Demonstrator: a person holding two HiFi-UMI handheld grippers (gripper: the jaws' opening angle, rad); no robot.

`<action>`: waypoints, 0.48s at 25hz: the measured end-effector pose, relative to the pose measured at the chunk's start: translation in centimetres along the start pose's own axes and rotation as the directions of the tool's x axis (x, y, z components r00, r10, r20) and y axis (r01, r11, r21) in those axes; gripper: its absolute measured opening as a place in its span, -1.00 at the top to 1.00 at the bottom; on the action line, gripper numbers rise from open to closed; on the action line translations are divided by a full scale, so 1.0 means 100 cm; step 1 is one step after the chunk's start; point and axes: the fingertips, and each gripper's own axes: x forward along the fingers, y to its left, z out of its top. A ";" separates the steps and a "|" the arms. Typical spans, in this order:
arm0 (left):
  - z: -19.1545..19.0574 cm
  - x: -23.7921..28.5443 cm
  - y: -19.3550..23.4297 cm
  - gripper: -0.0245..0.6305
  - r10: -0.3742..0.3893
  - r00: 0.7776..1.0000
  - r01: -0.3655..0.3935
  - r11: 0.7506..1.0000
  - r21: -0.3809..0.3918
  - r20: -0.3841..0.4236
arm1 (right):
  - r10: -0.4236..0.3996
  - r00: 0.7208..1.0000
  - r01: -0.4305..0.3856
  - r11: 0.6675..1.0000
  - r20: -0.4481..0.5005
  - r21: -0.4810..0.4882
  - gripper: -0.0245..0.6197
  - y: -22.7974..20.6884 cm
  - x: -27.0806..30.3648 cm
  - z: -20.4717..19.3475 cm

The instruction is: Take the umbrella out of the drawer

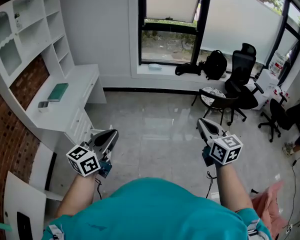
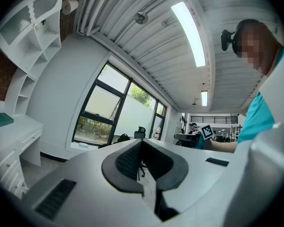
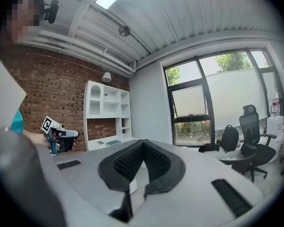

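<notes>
Fingers closed on nothing, left gripper and right gripper alike, held level since I'm nowhere near grasp yet. Umbrella unseen; I judge it inside shut desk drawers, left.

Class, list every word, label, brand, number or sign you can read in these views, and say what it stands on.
No readable text anywhere.
The left claw and right claw carry only black-and-white square markers, no letters.
The cover of the teal book on the white desk: too small to read.
</notes>
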 end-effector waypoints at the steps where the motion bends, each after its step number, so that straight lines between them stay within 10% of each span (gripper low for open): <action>1: -0.003 0.006 -0.005 0.89 -0.003 1.000 0.003 1.000 -0.003 -0.003 | 0.002 1.000 -0.002 1.000 -0.002 0.003 0.86 -0.005 -0.004 -0.002; 12: -0.021 0.037 -0.004 0.89 -0.007 0.999 0.006 0.999 -0.042 -0.038 | 0.021 0.999 -0.020 0.999 -0.038 0.030 0.86 -0.033 0.007 -0.024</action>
